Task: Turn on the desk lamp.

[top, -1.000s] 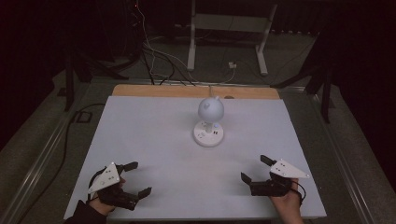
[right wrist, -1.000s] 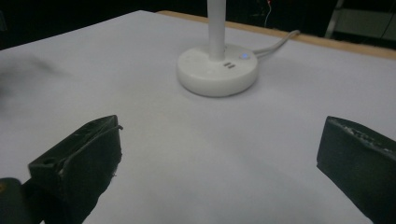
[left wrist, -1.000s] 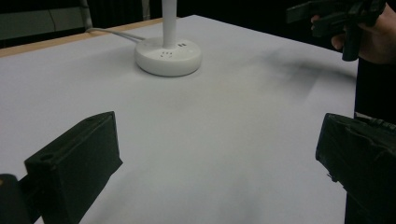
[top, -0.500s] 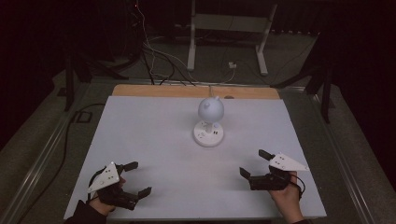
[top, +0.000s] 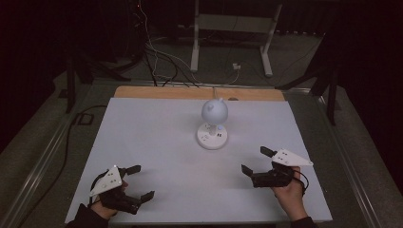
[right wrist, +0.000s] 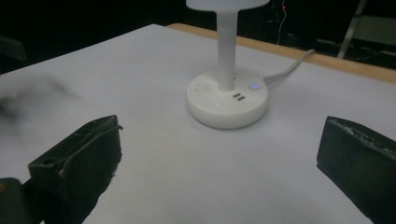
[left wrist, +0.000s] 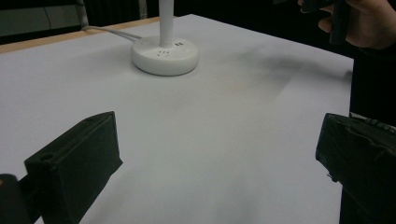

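A white desk lamp (top: 214, 122) with a round base and a ball-shaped head stands at the middle back of the white table (top: 157, 142). Its base (left wrist: 164, 55) lies ahead in the left gripper view, and in the right gripper view the base (right wrist: 227, 97) shows a small blue light and sockets. My left gripper (top: 140, 181) rests near the front left edge, open, with nothing between its jaws. Near the front right my right gripper (top: 256, 160) is held open too, also holding nothing. Both point toward the lamp from a distance.
A white cable (right wrist: 289, 67) runs from the lamp base to the back over a wooden strip (top: 195, 92) at the table's far edge. Beyond the table are a dark floor, cables and a white stand (top: 233, 28). In the left gripper view the person's other hand (left wrist: 359, 23) appears.
The right gripper has shifted slightly toward the table's front edge. The left gripper and the lamp have stayed where they were.
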